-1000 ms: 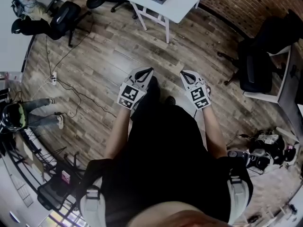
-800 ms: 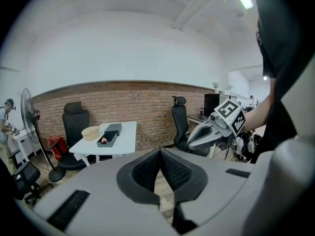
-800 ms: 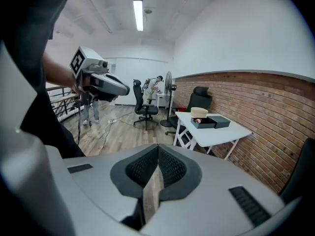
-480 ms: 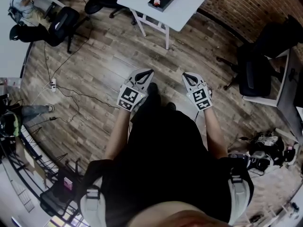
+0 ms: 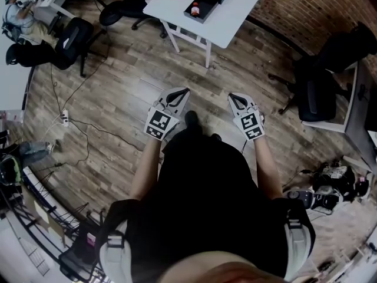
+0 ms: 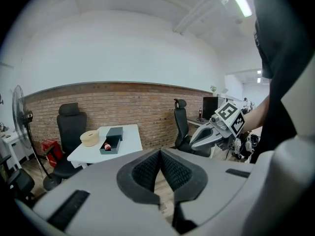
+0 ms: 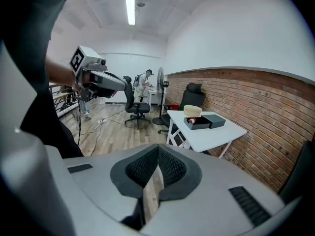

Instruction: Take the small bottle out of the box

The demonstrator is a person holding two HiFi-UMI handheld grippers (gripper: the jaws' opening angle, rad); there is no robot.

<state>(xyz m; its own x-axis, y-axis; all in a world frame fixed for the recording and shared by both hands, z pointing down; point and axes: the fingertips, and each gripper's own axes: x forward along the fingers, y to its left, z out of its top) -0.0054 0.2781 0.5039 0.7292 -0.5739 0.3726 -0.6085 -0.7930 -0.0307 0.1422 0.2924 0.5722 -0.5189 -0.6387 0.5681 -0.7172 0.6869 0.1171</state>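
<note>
Item: small bottle (image 5: 194, 9), lying in the open box (image 5: 205, 12) on the white table (image 5: 235, 16), well ahead of you.
Left claw (image 5: 181, 92), right claw (image 5: 234, 98): both clenched, empty.
Risk: if you arrive clenched, you may knock the bottle.

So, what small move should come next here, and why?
Probably walk closer to the white table. The open box with the small bottle stands on it, far ahead of both grippers. The left gripper and the right gripper are shut and empty, held over the wooden floor, so neither seems able to reach the bottle from here.
</note>
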